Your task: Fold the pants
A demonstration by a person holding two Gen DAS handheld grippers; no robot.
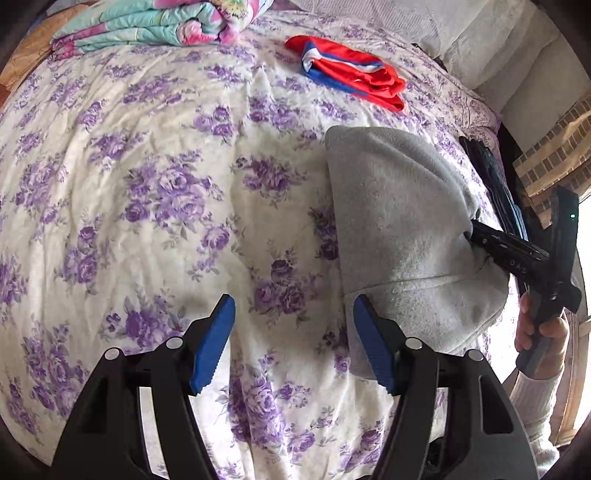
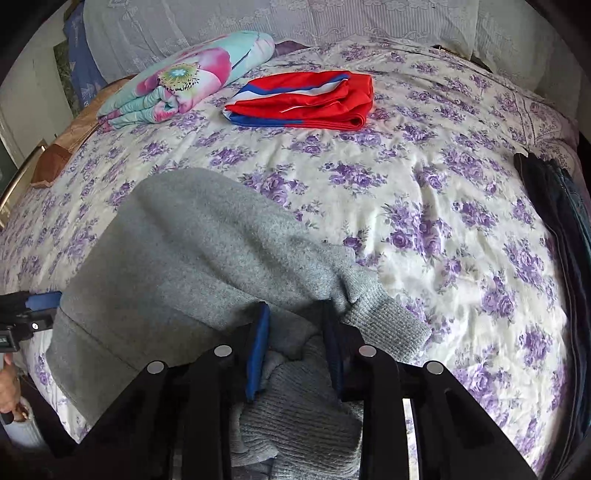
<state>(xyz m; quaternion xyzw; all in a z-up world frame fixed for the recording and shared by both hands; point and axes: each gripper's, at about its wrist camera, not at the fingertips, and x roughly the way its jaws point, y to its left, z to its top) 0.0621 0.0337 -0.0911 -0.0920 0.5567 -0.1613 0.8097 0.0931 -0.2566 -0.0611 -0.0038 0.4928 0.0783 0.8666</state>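
Grey sweatpants lie partly folded on the floral bedspread; in the right wrist view they fill the lower left. My left gripper is open and empty, its right finger touching the pants' near left edge. My right gripper is shut on the bunched ribbed cuffs of the grey pants. It shows in the left wrist view with its tips buried in the pants' right side. The left gripper's blue tip shows at the pants' left edge.
A folded red, white and blue garment lies further up the bed. A folded floral quilt lies beyond it by the pillows. Dark folded clothing sits at the bed's right edge.
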